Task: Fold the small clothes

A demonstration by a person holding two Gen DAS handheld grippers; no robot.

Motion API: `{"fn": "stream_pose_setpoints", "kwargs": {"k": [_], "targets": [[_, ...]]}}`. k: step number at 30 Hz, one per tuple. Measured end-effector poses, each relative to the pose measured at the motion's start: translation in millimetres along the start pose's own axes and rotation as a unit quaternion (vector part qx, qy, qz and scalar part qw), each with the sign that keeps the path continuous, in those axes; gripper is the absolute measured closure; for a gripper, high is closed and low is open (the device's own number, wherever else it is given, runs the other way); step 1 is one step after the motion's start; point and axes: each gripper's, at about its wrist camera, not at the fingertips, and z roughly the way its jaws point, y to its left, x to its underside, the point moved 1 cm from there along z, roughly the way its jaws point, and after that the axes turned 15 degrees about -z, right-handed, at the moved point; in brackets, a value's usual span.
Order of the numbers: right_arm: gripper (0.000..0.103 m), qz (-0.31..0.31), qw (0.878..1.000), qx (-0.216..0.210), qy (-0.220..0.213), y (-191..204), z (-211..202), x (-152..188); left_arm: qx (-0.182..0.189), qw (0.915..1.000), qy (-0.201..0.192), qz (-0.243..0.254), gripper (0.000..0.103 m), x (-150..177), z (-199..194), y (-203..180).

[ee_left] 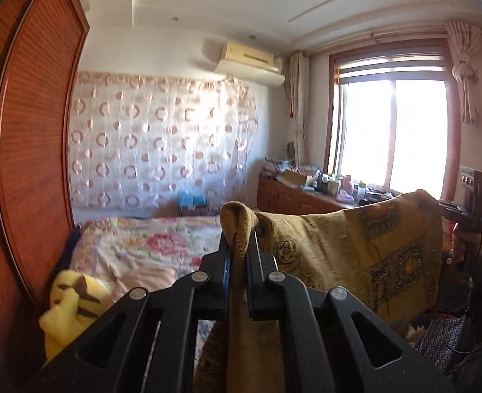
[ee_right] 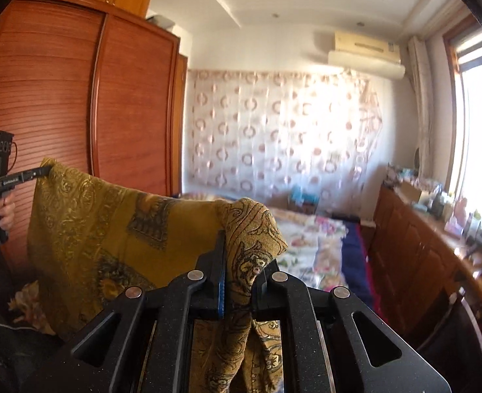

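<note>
A mustard-yellow cloth (ee_left: 355,245) with dark paisley patches hangs in the air, stretched between both grippers above the bed. In the left wrist view my left gripper (ee_left: 239,245) is shut on one top corner, which bunches up over the fingertips. My right gripper (ee_left: 437,201) pinches the far corner at the right edge, held by a hand (ee_left: 460,249). In the right wrist view my right gripper (ee_right: 241,262) is shut on its corner of the cloth (ee_right: 109,229). The left gripper (ee_right: 46,170) grips the other corner at the far left. The cloth's lower part is hidden behind the grippers.
A bed with a floral quilt (ee_left: 149,249) lies beyond the cloth, with a yellow plush toy (ee_left: 70,308) at its near left. A tall wooden wardrobe (ee_right: 60,98) stands at the left. At the right, a cluttered low cabinet (ee_right: 414,249) runs under the window, with a dark chair (ee_right: 453,321) nearer.
</note>
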Motion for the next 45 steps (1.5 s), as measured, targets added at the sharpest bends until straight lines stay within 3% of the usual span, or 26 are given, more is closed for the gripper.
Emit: {"fn": "stream_pose_setpoints", "kwargs": {"k": [6,12,17,19,20,22,23,24,26,28,31,36,40,45], "targets": [[0.096,-0.016,1.000,0.011,-0.022,-8,-12,-30,-0.005,0.9996,-0.028,-0.004,0.099,-31,-4,6],[0.096,-0.021,0.999,0.016,-0.027,-25,4,-54,-0.021,0.9991,-0.036,-0.012,0.098,-61,17,19],[0.096,-0.022,1.000,0.017,0.003,-45,58,-68,-0.063,0.9978,-0.016,-0.014,0.097,-71,69,40],[0.094,-0.023,0.999,0.019,0.034,-55,103,-64,-0.094,0.9956,-0.007,-0.003,0.092,-66,101,51],[0.090,-0.020,0.998,0.022,0.049,-62,125,-59,-0.112,0.9937,0.002,0.006,0.086,-60,126,64],[0.062,-0.007,0.994,0.042,0.101,-75,181,-39,-0.131,0.9908,0.032,0.011,0.082,-45,163,82],[0.040,0.001,0.989,0.067,0.135,-81,209,-26,-0.150,0.9863,0.069,0.012,0.081,-31,189,98],[0.038,0.014,0.982,0.085,0.168,-87,236,-11,-0.162,0.9819,0.098,0.011,0.080,-17,205,106],[0.038,0.053,0.977,0.079,0.191,-95,263,18,-0.174,0.9749,0.138,0.016,0.079,16,224,120],[0.038,0.082,0.975,0.061,0.199,-92,274,46,-0.177,0.9719,0.153,0.025,0.070,41,227,124],[0.038,0.069,0.973,0.047,0.215,-76,276,77,-0.172,0.9704,0.169,0.020,0.065,66,223,127],[0.038,0.047,0.970,0.014,0.238,-46,255,125,-0.154,0.9695,0.191,0.009,0.062,102,201,127],[0.038,0.064,0.967,-0.013,0.247,-25,234,163,-0.143,0.9686,0.203,-0.010,0.062,124,180,128],[0.038,0.066,0.962,-0.019,0.265,3,201,201,-0.142,0.9628,0.227,-0.038,0.062,167,155,131]]}}
